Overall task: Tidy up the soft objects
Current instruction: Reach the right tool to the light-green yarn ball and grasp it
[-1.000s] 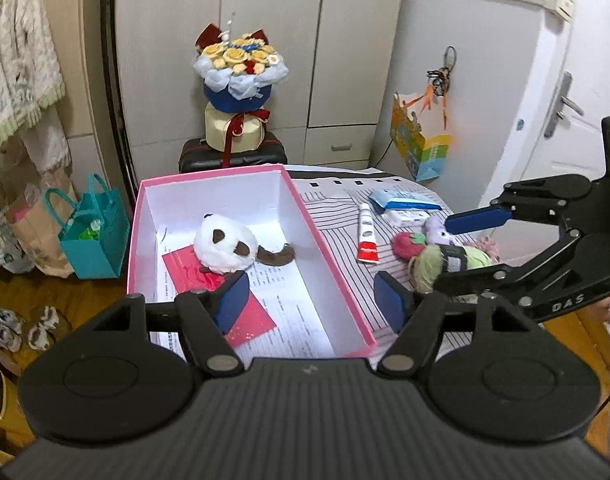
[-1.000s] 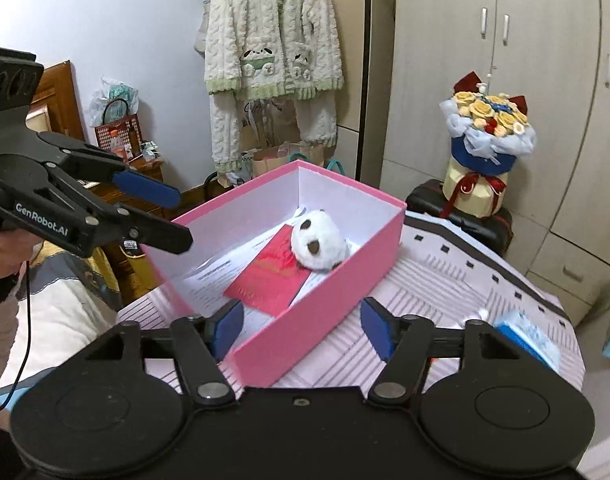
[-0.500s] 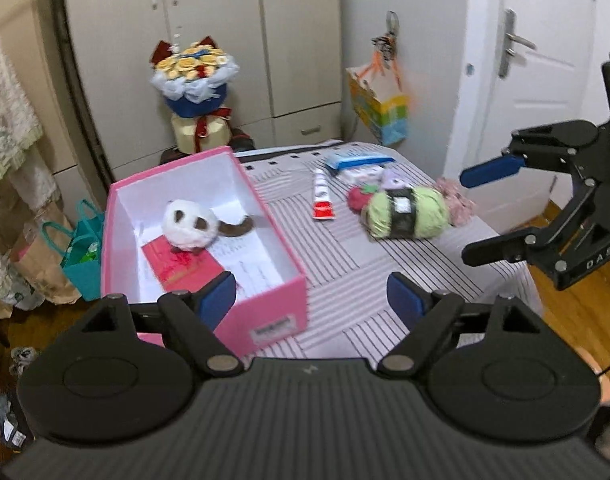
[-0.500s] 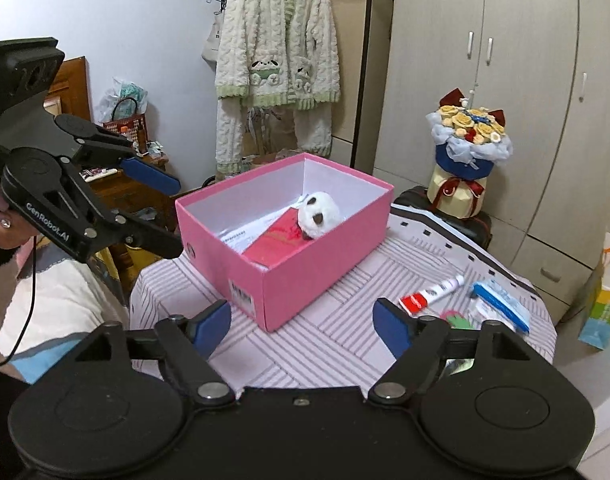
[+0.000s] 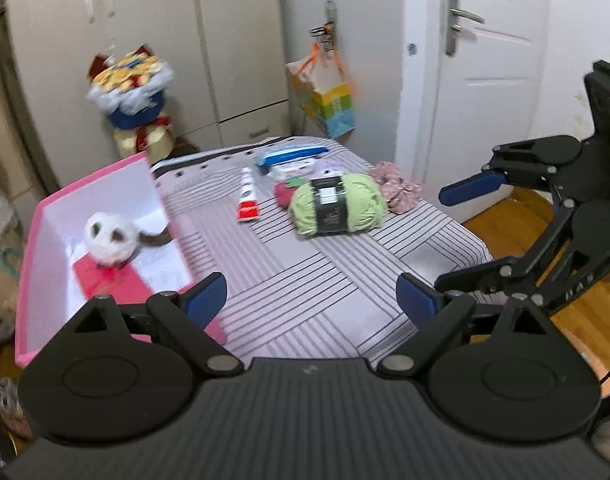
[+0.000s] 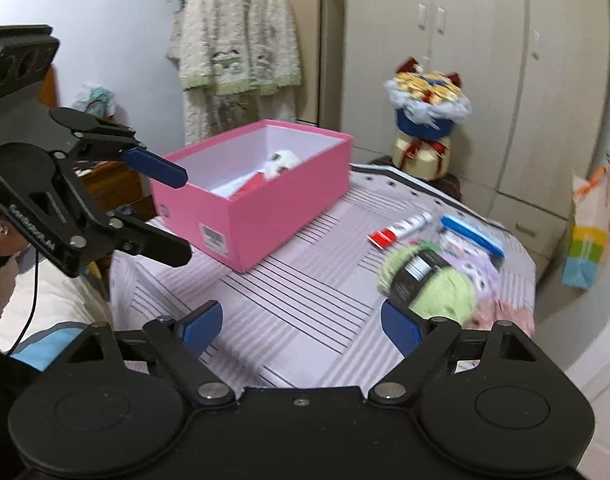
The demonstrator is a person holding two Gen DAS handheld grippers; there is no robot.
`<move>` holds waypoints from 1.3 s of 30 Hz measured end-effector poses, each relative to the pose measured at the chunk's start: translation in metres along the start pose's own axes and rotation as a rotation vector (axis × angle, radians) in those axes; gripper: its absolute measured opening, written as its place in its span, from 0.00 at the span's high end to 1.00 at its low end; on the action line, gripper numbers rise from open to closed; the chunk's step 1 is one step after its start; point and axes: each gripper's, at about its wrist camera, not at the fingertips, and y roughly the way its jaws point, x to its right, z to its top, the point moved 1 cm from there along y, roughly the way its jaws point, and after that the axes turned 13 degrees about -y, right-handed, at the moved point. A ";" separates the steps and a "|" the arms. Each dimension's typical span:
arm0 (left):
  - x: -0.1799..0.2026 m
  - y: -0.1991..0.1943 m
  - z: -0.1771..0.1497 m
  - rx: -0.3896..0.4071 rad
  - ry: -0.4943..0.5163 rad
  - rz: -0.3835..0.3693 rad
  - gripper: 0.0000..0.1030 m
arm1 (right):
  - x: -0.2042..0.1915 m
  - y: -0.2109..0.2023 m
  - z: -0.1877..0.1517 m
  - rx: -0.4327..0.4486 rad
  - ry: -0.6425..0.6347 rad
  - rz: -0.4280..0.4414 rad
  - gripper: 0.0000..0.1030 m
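Cream wardrobe doors and a white door close in a small bedroom, and before them stands a counter [image 5: 305, 280] under a grey cloth with dark stripes. I hold a tool in each hand. My left tool [image 5: 311, 300] hangs above the near edge of the counter, its blue pads spread wide with nothing between them. My right tool [image 6: 301, 326] hangs above the counter's right side, also spread wide and empty; seen from the left camera it sits off the right edge [image 5: 461, 236]. A pink box [image 6: 273, 204] with a white inside stands at the counter's left side, open at the top. Inside it a white plush toy [image 5: 111, 236] with dark patches lies on a red card [image 5: 113, 280] and some printed paper. Toward the far right part of the counter rests a ball of light green yarn [image 5: 337, 208] with a black label band around it. Just behind it, touching or nearly so, lies a small red soft thing [image 5: 285, 196] I cannot make out. At the yarn's right, by the right edge, sits a pink flowered fabric piece [image 5: 397, 188]. Left of the yarn lies a white tube with a red end [image 5: 247, 196], pointing toward the far edge. Near the far edge a blue-and-white packet [image 5: 291, 156] lies on top of a pale printed one. Beyond the counter a bouquet [image 5: 131, 92] in a blue wrap stands against the wardrobe, and a colourful paper bag [image 5: 327, 100] hangs from a hook.
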 end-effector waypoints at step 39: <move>-0.029 0.228 0.034 0.012 -0.348 -0.153 0.18 | 0.077 0.141 -0.070 0.028 0.246 -0.271 0.09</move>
